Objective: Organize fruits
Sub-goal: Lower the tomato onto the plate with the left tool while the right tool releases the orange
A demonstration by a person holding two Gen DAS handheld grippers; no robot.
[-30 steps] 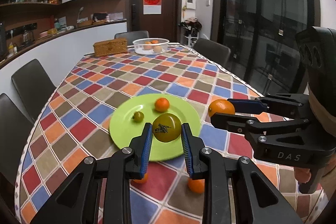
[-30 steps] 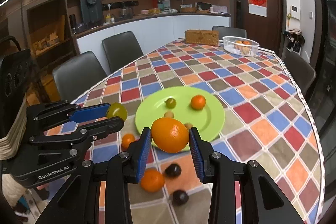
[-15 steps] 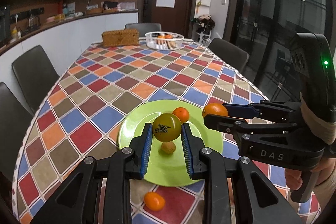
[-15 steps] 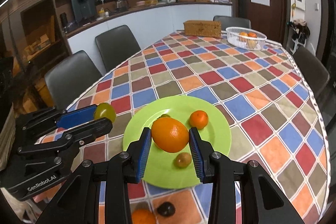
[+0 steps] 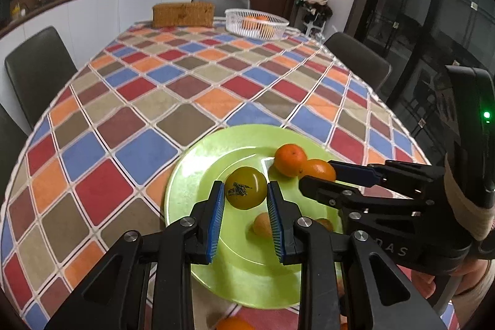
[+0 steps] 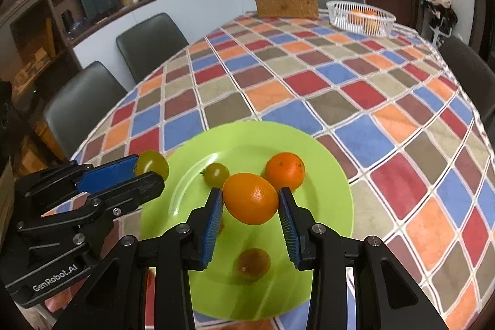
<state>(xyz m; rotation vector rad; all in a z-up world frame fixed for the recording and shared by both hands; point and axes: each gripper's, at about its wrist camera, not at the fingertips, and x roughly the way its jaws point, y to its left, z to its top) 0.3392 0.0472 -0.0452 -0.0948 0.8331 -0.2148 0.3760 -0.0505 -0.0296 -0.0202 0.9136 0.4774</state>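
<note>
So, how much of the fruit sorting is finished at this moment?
Done: a tangerine, a small green fruit and a brownish one lie on the green plate. In hand: left gripper holds a green tomato, right gripper an orange. Left: an orange fruit beside the plate.

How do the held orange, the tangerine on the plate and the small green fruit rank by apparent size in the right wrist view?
1. held orange, though nearest the camera
2. tangerine
3. small green fruit

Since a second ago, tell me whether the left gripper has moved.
Yes. The left gripper, shut on the green tomato, has advanced over the green plate: the plate's near rim, once ahead of the fingertips, now lies behind them, and the white basket looms larger.
</note>
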